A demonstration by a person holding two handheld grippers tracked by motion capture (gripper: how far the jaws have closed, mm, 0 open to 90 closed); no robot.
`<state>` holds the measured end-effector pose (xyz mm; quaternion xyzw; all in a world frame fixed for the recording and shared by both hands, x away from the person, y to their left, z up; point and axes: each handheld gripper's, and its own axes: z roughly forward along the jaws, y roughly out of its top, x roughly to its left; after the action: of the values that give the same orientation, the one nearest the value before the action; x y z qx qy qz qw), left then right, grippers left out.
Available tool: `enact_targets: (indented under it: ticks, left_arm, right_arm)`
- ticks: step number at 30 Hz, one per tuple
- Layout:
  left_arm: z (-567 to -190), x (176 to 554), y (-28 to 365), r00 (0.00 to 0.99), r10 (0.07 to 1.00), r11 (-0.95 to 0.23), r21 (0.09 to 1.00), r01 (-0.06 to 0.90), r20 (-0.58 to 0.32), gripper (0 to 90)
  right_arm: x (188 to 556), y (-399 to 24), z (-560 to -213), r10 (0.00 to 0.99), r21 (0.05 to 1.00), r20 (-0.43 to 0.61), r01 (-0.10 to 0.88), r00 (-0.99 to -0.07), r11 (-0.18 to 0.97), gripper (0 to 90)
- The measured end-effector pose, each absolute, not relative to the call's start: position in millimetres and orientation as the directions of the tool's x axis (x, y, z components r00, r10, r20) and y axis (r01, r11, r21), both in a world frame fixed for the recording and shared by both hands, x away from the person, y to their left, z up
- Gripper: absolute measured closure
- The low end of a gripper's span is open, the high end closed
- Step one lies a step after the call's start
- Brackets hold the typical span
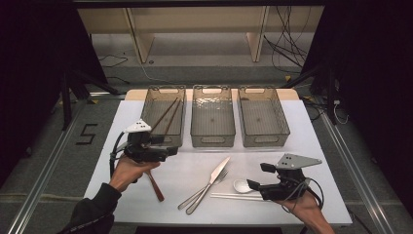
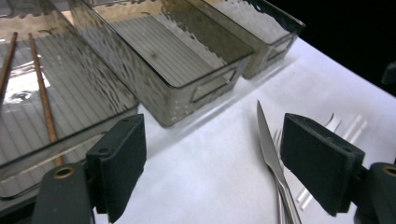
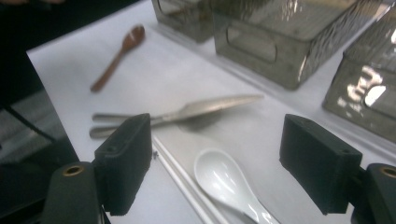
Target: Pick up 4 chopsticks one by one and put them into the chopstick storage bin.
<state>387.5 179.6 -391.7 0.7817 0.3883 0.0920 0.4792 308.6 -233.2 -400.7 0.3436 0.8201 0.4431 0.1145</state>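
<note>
Both tools, left tool (image 1: 171,146) and right tool (image 1: 257,176), hold their jaws wide apart, empty.

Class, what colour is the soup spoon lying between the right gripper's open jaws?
White; the soup spoon shows best in the right gripper view.

3 bins (image 1: 213,117), 2 brown chopsticks (image 1: 164,117), 2 spoons (image 1: 242,185), 1 knife (image 1: 209,184), 1 fork (image 1: 220,176).

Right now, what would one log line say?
left gripper: open, empty | right gripper: open, by white spoon | brown chopsticks: in left bin
</note>
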Motion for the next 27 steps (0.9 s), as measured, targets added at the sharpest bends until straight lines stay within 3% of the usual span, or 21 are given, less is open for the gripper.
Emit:
enact_targets:
  ticks: [8,27]
  left_arm:
    - [-400,377,173,0.705,0.683,-0.299,0.809,0.507,-0.19,20.1]
    - [-402,364,177,0.712,0.679,-0.291,0.827,0.481,-0.176,18.5]
  right_arm:
    - [310,-230,-412,0.638,0.681,0.011,0.473,-0.77,0.56,30.3]
    - [304,-214,-432,0.529,0.485,-0.039,0.447,-0.848,0.752,38.2]
